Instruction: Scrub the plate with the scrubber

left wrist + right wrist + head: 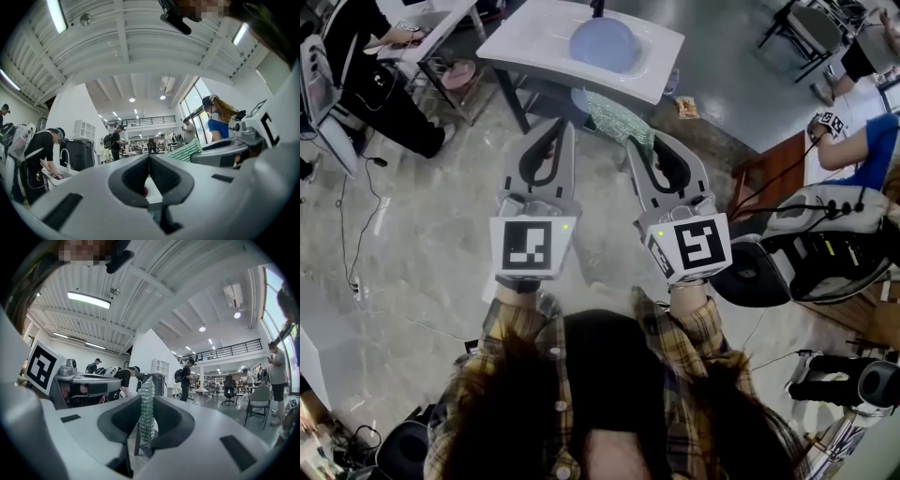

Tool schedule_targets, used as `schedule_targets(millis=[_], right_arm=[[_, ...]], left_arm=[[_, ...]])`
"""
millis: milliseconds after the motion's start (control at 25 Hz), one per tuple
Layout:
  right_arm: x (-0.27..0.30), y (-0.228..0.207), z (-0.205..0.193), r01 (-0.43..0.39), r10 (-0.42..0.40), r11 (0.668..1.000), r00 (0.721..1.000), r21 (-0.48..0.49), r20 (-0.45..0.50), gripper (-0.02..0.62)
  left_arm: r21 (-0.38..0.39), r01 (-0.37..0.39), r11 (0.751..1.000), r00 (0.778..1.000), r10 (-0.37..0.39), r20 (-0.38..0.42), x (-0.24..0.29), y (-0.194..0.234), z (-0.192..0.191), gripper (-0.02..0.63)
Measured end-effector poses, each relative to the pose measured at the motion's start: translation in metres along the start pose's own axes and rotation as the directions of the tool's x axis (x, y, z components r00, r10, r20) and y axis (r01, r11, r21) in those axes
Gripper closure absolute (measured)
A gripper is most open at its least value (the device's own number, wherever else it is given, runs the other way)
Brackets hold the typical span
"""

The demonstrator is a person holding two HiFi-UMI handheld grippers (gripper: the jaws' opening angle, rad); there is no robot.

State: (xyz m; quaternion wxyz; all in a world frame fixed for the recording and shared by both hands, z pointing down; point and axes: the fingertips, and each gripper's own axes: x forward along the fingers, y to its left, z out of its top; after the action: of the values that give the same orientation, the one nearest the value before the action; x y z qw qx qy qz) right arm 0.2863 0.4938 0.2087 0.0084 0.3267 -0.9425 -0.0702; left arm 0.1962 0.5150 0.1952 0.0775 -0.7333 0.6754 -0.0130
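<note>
Tongs, both level: left tongs [566,129] were pressed together, empty; right tongs [635,142] pinched a green scrubber [617,119], near the pale plate [605,44] on a white tabletop [525,39].

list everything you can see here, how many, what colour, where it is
white rectangular sink unit: 1, white, top centre, on dark legs
round pale blue plate: 1, pale blue, in the sink basin
green mesh scrubber: 1, green, pinched in the right gripper's jaws, just short of the sink
small orange packet: 1, orange, on the floor right of the sink
person in black: 1, at a desk, top left
person in blue top: 1, right edge
left gripper: 1, grey, jaws together, nothing between them
right gripper: 1, grey, closed on the scrubber
yellow plaid sleeves: 2, bottom centre, behind the grippers
</note>
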Motion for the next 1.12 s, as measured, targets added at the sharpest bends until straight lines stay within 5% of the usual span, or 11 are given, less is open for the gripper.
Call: schedule_targets(millis=[640,1120], right_arm=[[0.18,-0.017,0.004,0.071,-0.071,0.997,0.997,0.013,0.0,0.505],[0.246,-0.002,-0.005,0.111,-0.11,0.994,0.994,0.016,-0.027,0.505]], left_arm=[[-0.018,0.066,0.998,0.998,-0.066,0.015,0.115,0.145,-0.016,0.591],[-0.028,0.092,0.995,0.996,-0.091,0.004,0.142,0.216,-0.044,0.591]])
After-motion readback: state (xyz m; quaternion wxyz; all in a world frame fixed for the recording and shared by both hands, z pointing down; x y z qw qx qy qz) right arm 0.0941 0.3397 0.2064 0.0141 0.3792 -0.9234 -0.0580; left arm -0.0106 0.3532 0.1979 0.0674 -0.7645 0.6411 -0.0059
